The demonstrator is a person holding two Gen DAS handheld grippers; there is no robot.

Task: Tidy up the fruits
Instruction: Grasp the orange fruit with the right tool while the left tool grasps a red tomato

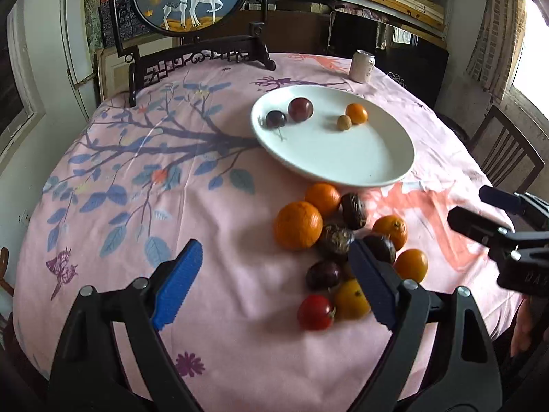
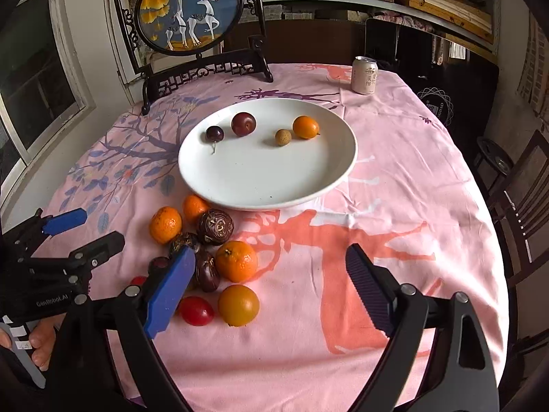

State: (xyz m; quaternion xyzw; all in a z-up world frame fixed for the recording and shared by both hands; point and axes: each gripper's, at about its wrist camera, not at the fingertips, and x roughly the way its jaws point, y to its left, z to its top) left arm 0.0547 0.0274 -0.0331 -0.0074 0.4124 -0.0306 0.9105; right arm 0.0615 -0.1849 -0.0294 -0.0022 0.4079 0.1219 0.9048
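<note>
So far only four small fruits have been parked on the white plate point(image 2: 329, 171): two dark plums point(image 2: 243, 123), a little tan one and a small orange one. The bulk is left, tbh: a pile of oranges point(image 2: 236, 261), wrinkly passion fruits point(image 2: 215, 226) and tomatoes point(image 2: 197, 310) sits on the pink tablecloth point(image 2: 411, 206) just in front of the plate. Left gripper point(image 1: 274, 281) and right gripper point(image 2: 271, 292) are both held over the cloth, fingers spread wide, nothing pinched.

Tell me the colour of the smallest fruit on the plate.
Tan-brown: the small round fruit on the white plate, clearest in the right wrist view.
</note>
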